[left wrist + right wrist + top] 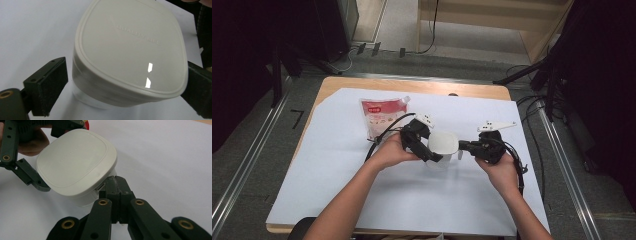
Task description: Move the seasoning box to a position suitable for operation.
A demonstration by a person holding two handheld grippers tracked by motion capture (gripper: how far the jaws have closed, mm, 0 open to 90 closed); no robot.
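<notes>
The white lidded container (443, 145) sits at the middle of the table, on the white sheet (337, 165) that covers it. My left tool (125, 82) straddles the lid, jaws spread to either side; whether the pads press yet I cannot tell (one stands just clear in its own view). My right tool (117, 185), jaws together, pinches a small tab at the container's side, I judge to steady it while the lid comes off. A red-and-white pouch (382, 116) lies behind; beyond the wooden table edge (412, 85), dark floor and stands.
</notes>
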